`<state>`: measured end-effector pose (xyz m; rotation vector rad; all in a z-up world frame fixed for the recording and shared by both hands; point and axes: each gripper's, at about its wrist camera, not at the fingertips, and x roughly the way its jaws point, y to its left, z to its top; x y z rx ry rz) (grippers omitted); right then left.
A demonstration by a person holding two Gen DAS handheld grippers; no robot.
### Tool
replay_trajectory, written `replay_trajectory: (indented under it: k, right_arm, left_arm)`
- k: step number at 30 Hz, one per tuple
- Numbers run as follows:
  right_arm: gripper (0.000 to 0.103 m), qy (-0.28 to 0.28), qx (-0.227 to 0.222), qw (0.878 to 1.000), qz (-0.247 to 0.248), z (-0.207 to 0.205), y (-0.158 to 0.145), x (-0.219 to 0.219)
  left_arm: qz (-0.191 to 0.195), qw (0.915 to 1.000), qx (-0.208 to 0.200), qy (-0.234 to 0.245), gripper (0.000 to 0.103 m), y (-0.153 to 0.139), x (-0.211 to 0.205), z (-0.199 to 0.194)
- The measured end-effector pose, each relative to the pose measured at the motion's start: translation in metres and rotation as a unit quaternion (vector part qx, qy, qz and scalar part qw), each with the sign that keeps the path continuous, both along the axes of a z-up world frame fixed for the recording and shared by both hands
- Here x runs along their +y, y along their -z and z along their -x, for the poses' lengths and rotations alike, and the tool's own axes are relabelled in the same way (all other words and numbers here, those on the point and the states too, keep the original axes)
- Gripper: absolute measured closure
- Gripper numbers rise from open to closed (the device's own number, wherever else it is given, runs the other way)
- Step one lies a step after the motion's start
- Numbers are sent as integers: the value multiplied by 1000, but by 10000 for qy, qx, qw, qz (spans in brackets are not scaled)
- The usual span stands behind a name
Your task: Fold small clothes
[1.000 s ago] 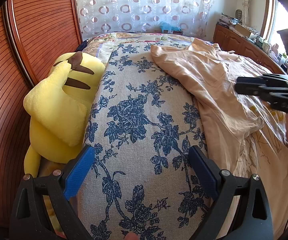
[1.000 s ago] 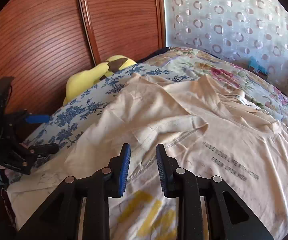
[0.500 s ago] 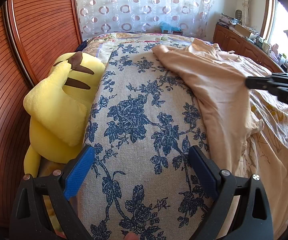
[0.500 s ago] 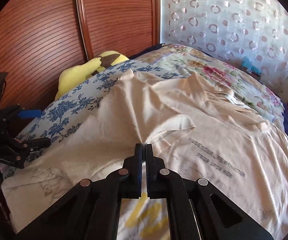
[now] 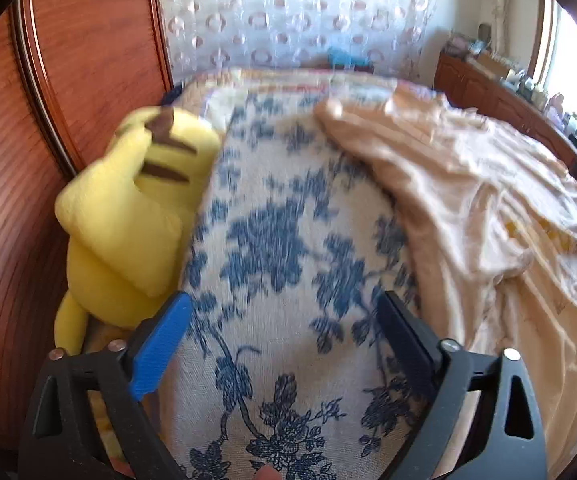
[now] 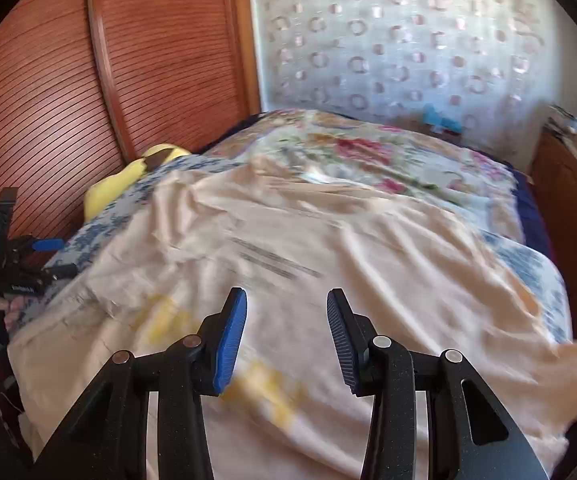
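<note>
A pale peach T-shirt (image 6: 328,240) with dark lettering and yellow print lies spread and wrinkled over the bed. In the left wrist view the T-shirt (image 5: 468,200) lies to the right, partly over a blue-flowered cloth (image 5: 288,260). My left gripper (image 5: 280,328) is open and empty above the flowered cloth. It also shows in the right wrist view (image 6: 48,256) at the far left. My right gripper (image 6: 286,320) is open and empty just above the shirt's near part.
A yellow plush toy (image 5: 128,220) lies against the wooden slatted wall (image 5: 48,160) at the left. A floral bedspread (image 6: 368,152) covers the far bed. A wooden cabinet (image 5: 500,96) with clutter stands at the right, under a window. A dotted curtain (image 6: 388,40) hangs behind.
My right gripper, shut on the shirt half a second ago, has opened and let go. The shirt has dropped flatter. My right gripper has left the left wrist view.
</note>
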<state>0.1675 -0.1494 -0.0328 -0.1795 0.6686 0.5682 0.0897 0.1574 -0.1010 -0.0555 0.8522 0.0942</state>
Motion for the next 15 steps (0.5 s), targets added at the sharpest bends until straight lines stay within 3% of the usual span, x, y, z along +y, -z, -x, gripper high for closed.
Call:
replay_trajectory:
  k: [3,9,15]
  right_arm:
    - [55,482,-115,9987,82,15,-1,-52]
    - [54,1572,91,9875,-80,33,8,-153]
    - [54,2228,562,9727,-330,38,35,-208]
  left_arm:
    - [70,9996,-280,25,9,-19,-5,2]
    - [305,9959,-711,460,9,-50,-46,-9]
    - [452,9922,-592,997,9,-46,-104,-31]
